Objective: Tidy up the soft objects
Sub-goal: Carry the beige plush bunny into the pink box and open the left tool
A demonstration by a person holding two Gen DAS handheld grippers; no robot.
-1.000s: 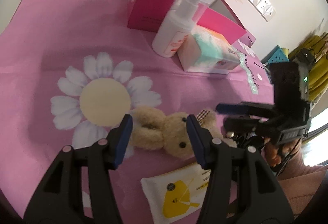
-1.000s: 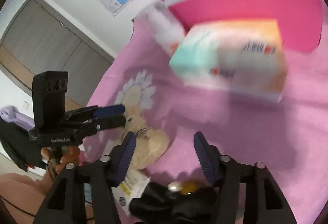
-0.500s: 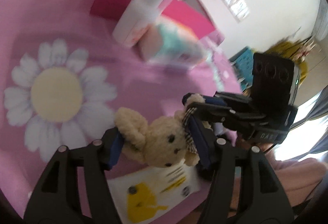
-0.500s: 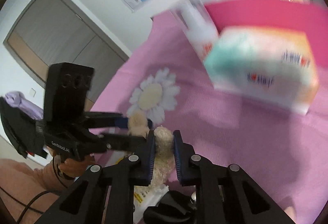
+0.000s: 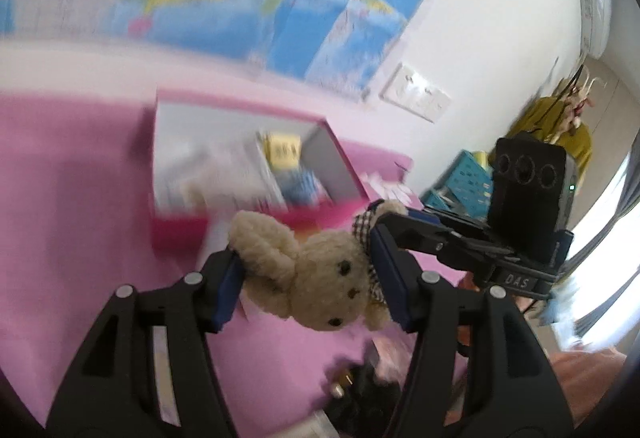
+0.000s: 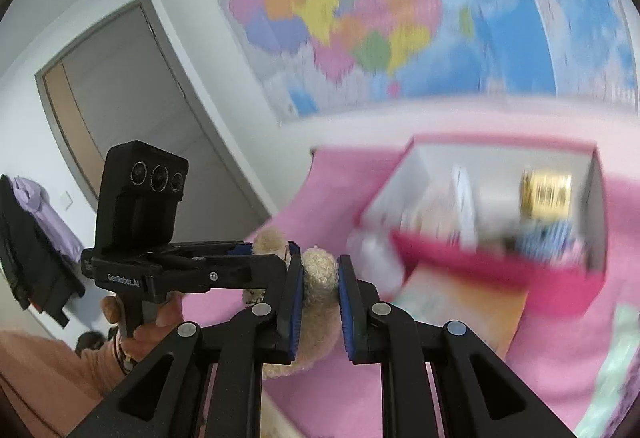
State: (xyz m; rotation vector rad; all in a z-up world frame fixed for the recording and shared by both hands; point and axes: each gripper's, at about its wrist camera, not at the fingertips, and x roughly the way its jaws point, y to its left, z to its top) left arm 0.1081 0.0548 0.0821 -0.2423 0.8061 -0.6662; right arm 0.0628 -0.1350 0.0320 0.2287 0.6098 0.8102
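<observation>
Bright daylight, heavy motion blur, dark fisheye corners.

A second ago the bunny (image 5: 320,278) lies on the worktop; now both tongs, left (image 5: 308,278) and right (image 6: 319,302), grip it (right jaws just closed) and hold it aloft.

Beige plush rabbit toy (image 5: 320,278) between left tongs (image 5: 308,282) and right tongs (image 6: 319,302); open pink cardboard box (image 5: 256,173) behind it; map poster (image 6: 360,9) on wall behind box.

Home bedroom: wall map (image 6: 352,9), door (image 6: 132,125), hanging clothes (image 6: 36,238).
</observation>
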